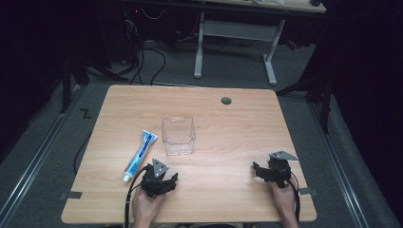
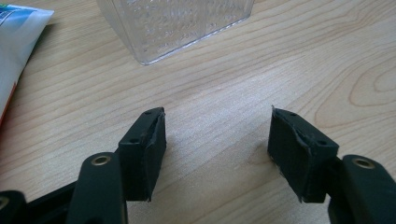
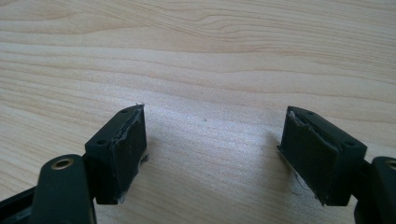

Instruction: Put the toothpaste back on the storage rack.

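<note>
A clear plastic box (image 1: 178, 136) stands open-topped near the middle of the wooden table (image 1: 228, 123). A white and blue toothpaste tube (image 1: 139, 155) lies to its left, cap toward the front edge. My left gripper (image 1: 164, 178) rests at the front left, just right of the tube's cap end, jaws apart with bare wood between them. In the left gripper view the left gripper (image 2: 217, 128) faces the box (image 2: 177, 25), with the tube (image 2: 16, 44) at the left edge. My right gripper (image 1: 259, 170) sits at the front right, open; in its own view the right gripper (image 3: 215, 126) frames only wood.
A round grey cable hole (image 1: 226, 100) sits near the table's far edge. Behind the table stands a white-legged desk (image 1: 235, 33) with cables on the floor. Cables trail from both grippers over the front edge.
</note>
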### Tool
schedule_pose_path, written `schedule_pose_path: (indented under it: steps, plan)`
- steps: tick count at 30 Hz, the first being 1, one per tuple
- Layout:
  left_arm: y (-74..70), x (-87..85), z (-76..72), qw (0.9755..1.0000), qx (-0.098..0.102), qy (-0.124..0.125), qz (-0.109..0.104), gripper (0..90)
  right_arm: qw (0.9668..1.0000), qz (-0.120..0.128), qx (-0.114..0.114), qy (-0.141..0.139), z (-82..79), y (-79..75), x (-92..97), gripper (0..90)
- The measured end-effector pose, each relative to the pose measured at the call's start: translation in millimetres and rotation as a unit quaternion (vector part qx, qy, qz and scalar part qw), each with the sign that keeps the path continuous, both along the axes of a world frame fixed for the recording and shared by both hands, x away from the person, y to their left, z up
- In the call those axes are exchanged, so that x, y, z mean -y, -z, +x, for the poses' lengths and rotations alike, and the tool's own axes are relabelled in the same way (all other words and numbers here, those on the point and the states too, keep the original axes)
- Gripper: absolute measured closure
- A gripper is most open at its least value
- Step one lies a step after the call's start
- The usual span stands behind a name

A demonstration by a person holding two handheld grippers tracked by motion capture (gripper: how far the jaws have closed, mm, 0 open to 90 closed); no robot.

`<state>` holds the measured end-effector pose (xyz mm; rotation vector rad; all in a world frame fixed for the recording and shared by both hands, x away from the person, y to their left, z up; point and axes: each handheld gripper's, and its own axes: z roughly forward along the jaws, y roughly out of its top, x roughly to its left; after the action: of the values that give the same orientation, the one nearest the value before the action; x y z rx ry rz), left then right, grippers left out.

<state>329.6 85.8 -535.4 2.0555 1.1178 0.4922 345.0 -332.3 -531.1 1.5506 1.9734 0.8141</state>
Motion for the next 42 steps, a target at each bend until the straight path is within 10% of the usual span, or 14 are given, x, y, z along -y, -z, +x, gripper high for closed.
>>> schedule_pose_path:
  steps: [42]
  plan:
    - [-0.5, 2.5, 1.8, 1.0000, -0.008, 0.004, 0.004, 28.6, 1.0000, 0.000, 0.000, -0.001, -1.0, 0.0, -0.8, 22.3]
